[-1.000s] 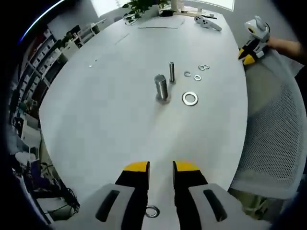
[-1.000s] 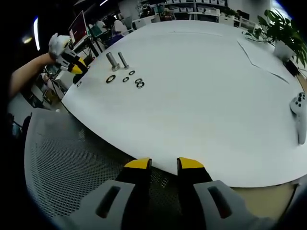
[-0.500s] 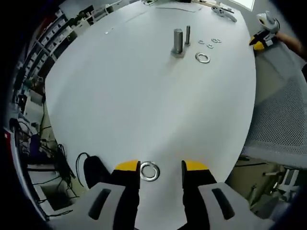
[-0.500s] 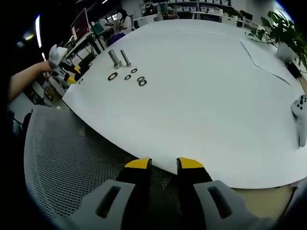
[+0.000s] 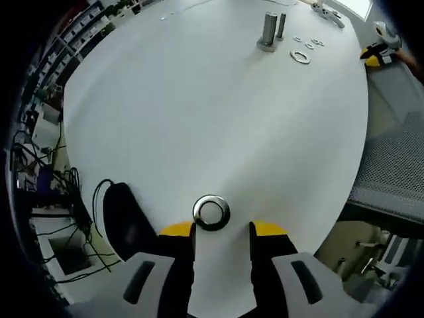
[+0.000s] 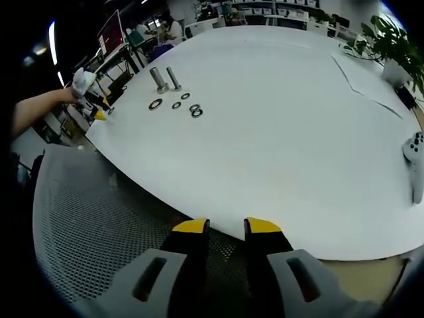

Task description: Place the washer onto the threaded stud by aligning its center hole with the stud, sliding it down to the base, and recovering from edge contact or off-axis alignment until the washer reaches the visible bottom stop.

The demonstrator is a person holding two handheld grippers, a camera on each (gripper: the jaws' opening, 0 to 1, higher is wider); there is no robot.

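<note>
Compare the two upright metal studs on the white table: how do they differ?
The thick metal stud is clearly wider than the thin metal stud. The thick one stands on a wider base; the thin one's foot is too small to tell. Both are upright, grey metal, side by side on the white table, beside loose washers.

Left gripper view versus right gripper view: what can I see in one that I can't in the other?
The left gripper view alone has a single washer lying near the table edge just ahead of the open left gripper, plus tangled cables on the floor. The right gripper view alone has a potted plant and the open right gripper above a mesh chair. Both share the white table, two upright studs and loose washers.
</note>
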